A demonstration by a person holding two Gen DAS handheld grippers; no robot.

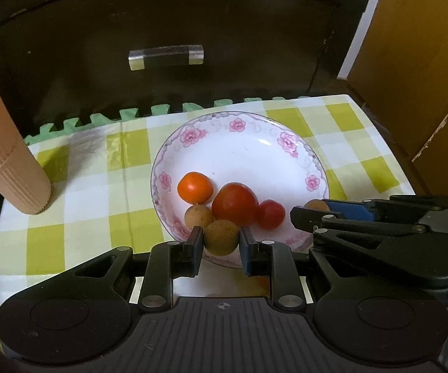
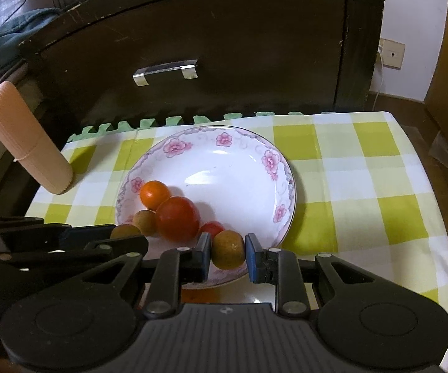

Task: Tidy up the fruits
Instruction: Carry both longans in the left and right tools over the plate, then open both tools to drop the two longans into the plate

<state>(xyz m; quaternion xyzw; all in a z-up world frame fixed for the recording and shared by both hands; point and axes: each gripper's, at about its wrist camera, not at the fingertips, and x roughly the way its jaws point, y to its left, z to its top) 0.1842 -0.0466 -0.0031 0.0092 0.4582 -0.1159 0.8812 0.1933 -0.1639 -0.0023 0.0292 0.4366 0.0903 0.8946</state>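
Fruits sat clustered on the near side of the plate (image 1: 289,143): orange one (image 1: 195,187), big red one (image 1: 235,203), small red one (image 1: 271,214), tan one (image 1: 198,216). Left gripper (image 1: 220,244) was closed on a tan fruit (image 1: 220,237), right gripper (image 2: 227,253) pinched another tan fruit (image 2: 228,249), both over the near rim. Placing step, I'd judge; next calls for lowering, then parting the fingers. Checked cloth (image 2: 363,186) underneath; dark cabinet (image 2: 224,46) behind.
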